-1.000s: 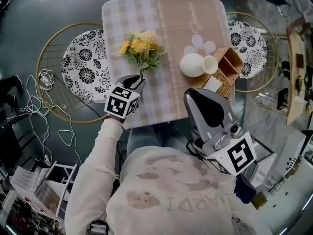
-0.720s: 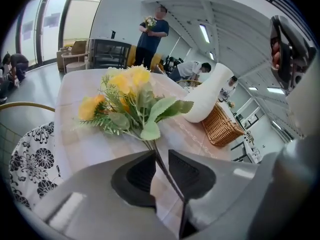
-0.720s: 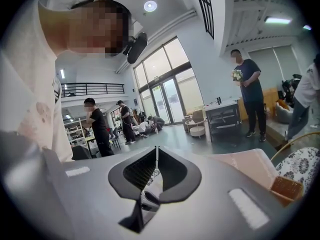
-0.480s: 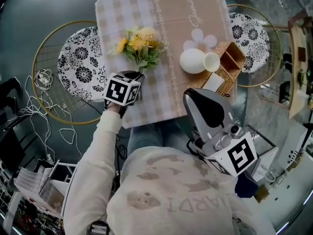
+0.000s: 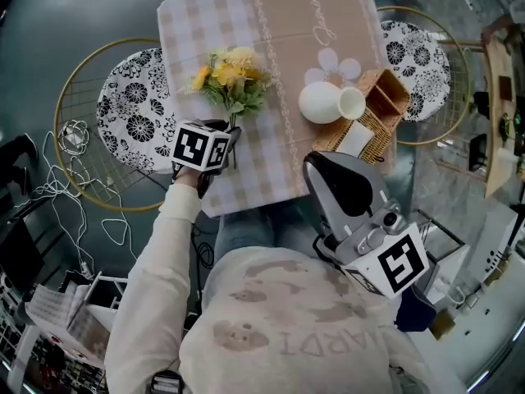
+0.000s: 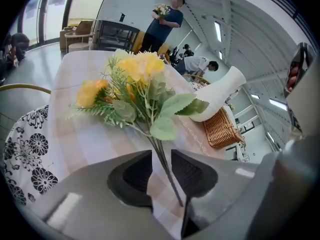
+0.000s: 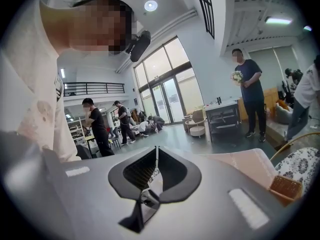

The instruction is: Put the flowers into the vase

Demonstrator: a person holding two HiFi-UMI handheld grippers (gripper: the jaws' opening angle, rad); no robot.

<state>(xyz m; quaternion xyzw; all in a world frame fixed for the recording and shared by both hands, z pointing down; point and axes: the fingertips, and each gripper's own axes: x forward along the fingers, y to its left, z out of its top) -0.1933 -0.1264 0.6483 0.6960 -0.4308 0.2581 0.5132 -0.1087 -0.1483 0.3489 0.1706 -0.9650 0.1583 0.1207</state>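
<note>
A bunch of yellow flowers [image 5: 229, 75] with green leaves lies on the checked tablecloth [image 5: 271, 23], stems toward me. My left gripper [image 5: 231, 132] is at the stem end. In the left gripper view the dark stems [image 6: 159, 149] run through the narrow gap of that gripper [image 6: 161, 160], whose jaws are closed in on them. The white vase [image 5: 323, 103] lies on its side to the right, mouth against a wicker basket [image 5: 373, 109]; it shows behind the flowers [image 6: 131, 89] as the vase [image 6: 220, 96]. My right gripper [image 5: 328, 171] is held up near my chest, shut and empty, away from the table [image 7: 156, 156].
Two gold wire chairs with black-and-white floral cushions flank the table, one left [image 5: 131, 105] and one right [image 5: 417, 60]. White cables [image 5: 74, 138] lie on the floor at left. Several people stand in the hall beyond, one holding flowers [image 6: 165, 21].
My left gripper has moved forward along the stems toward the blossoms and come to rest there. The flowers, the vase and the right gripper have stayed put.
</note>
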